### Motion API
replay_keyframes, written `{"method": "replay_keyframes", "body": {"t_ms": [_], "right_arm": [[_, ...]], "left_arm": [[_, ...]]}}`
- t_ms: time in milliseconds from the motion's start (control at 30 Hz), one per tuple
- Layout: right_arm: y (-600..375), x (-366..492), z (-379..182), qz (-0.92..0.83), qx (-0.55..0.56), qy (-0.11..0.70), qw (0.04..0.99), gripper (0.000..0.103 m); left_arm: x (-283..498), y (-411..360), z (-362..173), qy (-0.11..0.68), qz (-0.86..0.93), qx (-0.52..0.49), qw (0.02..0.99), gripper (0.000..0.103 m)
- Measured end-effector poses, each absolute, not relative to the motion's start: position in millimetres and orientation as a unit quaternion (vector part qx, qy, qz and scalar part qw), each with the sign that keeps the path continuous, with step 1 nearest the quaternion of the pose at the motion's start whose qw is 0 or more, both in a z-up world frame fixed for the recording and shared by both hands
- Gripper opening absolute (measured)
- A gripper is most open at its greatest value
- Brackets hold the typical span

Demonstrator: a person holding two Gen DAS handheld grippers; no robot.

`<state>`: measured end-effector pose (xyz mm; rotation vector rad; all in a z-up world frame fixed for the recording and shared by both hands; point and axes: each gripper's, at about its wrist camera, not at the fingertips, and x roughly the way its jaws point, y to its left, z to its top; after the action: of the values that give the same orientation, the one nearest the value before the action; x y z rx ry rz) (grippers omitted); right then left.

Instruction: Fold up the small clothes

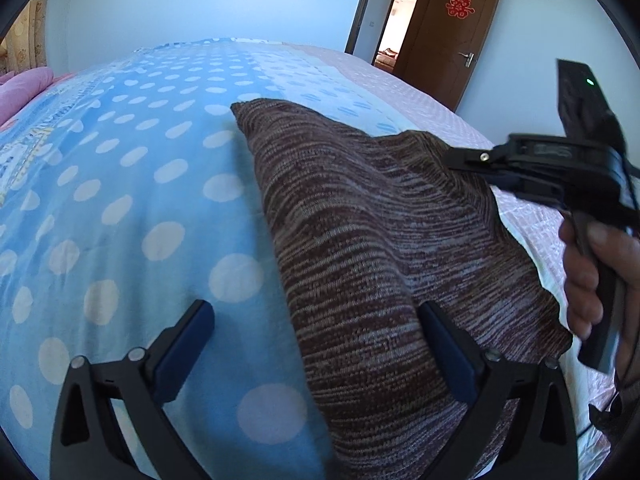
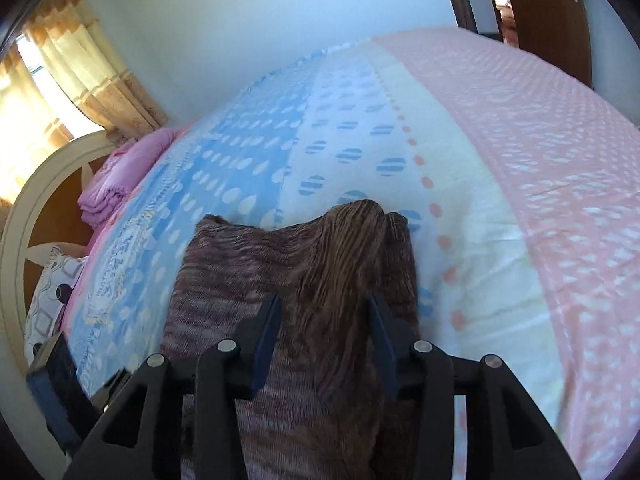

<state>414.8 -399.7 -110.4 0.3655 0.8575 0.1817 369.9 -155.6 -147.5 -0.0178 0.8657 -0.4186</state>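
A brown and grey striped knit garment (image 1: 360, 248) lies on the bed, partly folded, with its right part lifted. My left gripper (image 1: 316, 344) is open, low over the garment's near left edge, with the cloth between its wide-spread fingers. My right gripper (image 1: 454, 160) shows in the left wrist view at the right, its tip at the raised fold. In the right wrist view my right gripper (image 2: 324, 320) has a raised ridge of the garment (image 2: 332, 280) between its partly closed fingers; I cannot tell whether the pads press the cloth.
The bed has a blue sheet with white dots (image 1: 120, 200) and a pink section (image 2: 540, 200) on the right. A folded pink quilt (image 2: 120, 176) and a headboard (image 2: 36, 208) are at the left. A brown door (image 1: 452, 32) stands open behind the bed.
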Motion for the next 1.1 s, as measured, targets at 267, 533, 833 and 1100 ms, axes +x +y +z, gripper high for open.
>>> {"method": "replay_keyframes", "body": {"t_ms": [267,533,833,1100], "right_arm": [[-426.6,423.6,-128.0,0.058,0.171,0.428,0.886,0.009],[-402.0,344.2,-89.5,0.174,0.168,0.36,0.901,0.027],[-397.8,324.0,-131.1,0.132,0.081,0.431,0.889,0.006],[-406.8,329.2,-131.2,0.109,0.079,0.436,0.89,0.01]], "left_arm": [[370.3,-153.9,-148.3,0.418,-0.207,-0.016,0.885,0.103],[369.7,-150.7,-147.0,0.413,-0.207,-0.026,0.887,0.103],[360.9,-154.8,-144.3,0.404,-0.201,0.0,0.893,0.103],[364.0,-169.4,-151.0,0.421,-0.173,0.048,0.889,0.103]]}}
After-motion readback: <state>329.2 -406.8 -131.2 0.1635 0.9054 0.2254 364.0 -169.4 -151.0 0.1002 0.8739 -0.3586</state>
